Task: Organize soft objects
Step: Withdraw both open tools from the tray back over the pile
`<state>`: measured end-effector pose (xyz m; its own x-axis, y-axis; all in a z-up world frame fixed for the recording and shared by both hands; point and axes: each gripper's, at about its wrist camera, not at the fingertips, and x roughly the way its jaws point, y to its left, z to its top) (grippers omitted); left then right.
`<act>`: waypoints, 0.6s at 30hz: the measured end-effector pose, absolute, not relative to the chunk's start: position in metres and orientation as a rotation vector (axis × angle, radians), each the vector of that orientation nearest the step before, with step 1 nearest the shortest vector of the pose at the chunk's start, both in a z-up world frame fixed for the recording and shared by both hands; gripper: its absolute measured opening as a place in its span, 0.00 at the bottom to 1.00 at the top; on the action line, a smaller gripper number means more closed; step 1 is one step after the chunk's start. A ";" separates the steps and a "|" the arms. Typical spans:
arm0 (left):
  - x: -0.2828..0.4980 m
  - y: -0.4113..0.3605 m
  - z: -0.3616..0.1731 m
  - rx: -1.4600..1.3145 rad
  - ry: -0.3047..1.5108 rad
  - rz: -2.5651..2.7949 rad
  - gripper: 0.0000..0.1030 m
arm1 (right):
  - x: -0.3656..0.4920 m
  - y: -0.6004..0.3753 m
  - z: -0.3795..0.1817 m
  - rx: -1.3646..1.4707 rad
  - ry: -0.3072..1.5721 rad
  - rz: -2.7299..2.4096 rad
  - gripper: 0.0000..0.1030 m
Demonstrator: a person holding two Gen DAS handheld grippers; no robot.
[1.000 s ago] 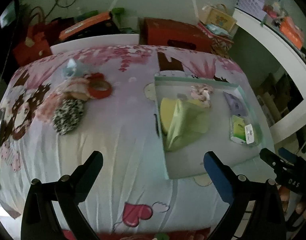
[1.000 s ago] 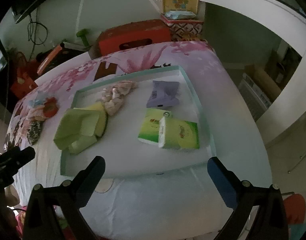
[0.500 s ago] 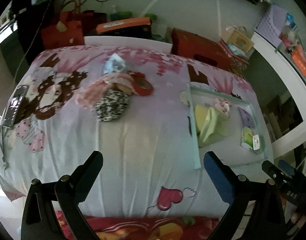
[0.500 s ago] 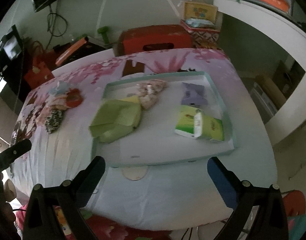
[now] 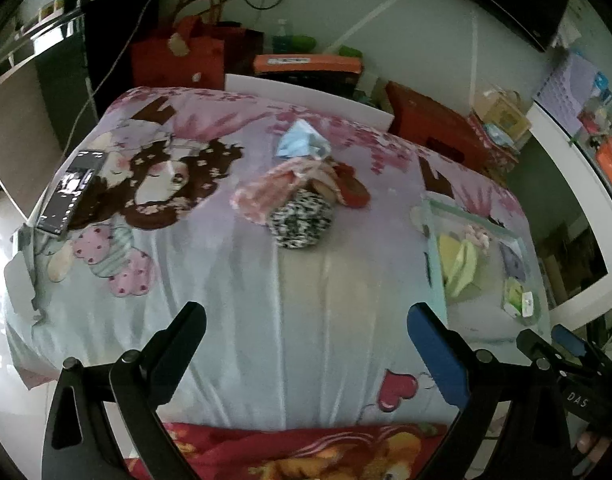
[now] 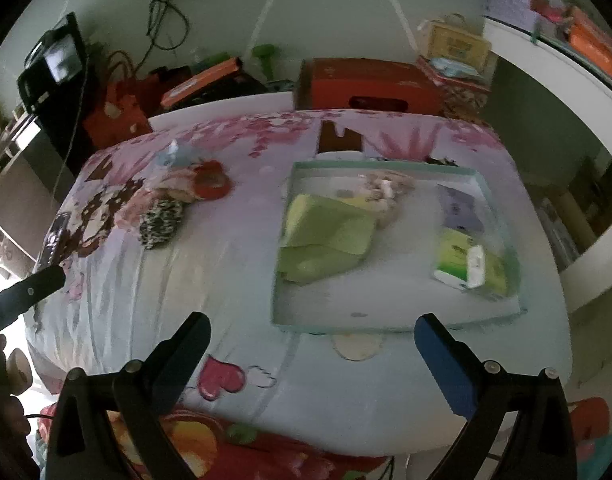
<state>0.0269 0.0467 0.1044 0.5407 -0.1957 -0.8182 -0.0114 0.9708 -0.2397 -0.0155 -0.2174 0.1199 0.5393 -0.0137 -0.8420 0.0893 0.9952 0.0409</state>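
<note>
Two grippers hang over the near edge of the bed with its pale cartoon-print sheet, and both have pulled back and up in the last second, so much more of the bed shows now. The left gripper has its jaws wide open with nothing in them, and so has the right gripper. The left one has also swung to the left, away from the shallow pale green tray on the right side of the bed, and now faces the little heap of soft things lying loose near the middle of the bed, closer to the far edge. In that heap are a black and white spotted cloth bundle, a pink cloth, a red thing and a light blue cloth, all touching or just beside each other. The tray already holds a folded green cloth, a pale crumpled cloth, a purple packet and a green tissue pack. I think this means one put-away is done and the next soft thing, likely the spotted bundle at the near side of the heap, is about to be fetched. A black phone lies at the left edge, well apart from the heap.
</note>
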 end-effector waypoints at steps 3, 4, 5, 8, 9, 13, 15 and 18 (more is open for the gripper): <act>0.030 0.064 0.102 -0.246 1.001 -0.091 0.98 | -0.008 -0.200 0.119 0.064 1.003 -0.040 1.00; 0.032 0.070 0.100 -0.254 1.002 -0.084 0.98 | -0.006 -0.195 0.119 0.057 1.006 -0.034 1.00; 0.033 0.075 0.099 -0.258 1.003 -0.081 0.98 | -0.003 -0.189 0.118 0.048 1.010 -0.027 1.00; 0.038 0.090 0.094 -0.274 1.009 -0.066 0.98 | 0.007 -0.169 0.116 0.019 1.018 -0.005 1.00; 0.039 0.095 0.092 -0.277 1.011 -0.064 0.98 | 0.010 -0.163 0.115 0.014 1.020 0.002 1.00; 0.045 0.105 0.085 -0.274 1.020 -0.059 0.98 | 0.020 -0.147 0.109 -0.008 1.035 0.020 1.00; 0.048 0.111 0.081 -0.277 1.024 -0.055 0.98 | 0.026 -0.139 0.105 -0.018 1.045 0.028 1.00; 0.055 0.118 0.075 -0.282 1.031 -0.048 0.98 | 0.035 -0.130 0.099 -0.033 1.057 0.038 1.00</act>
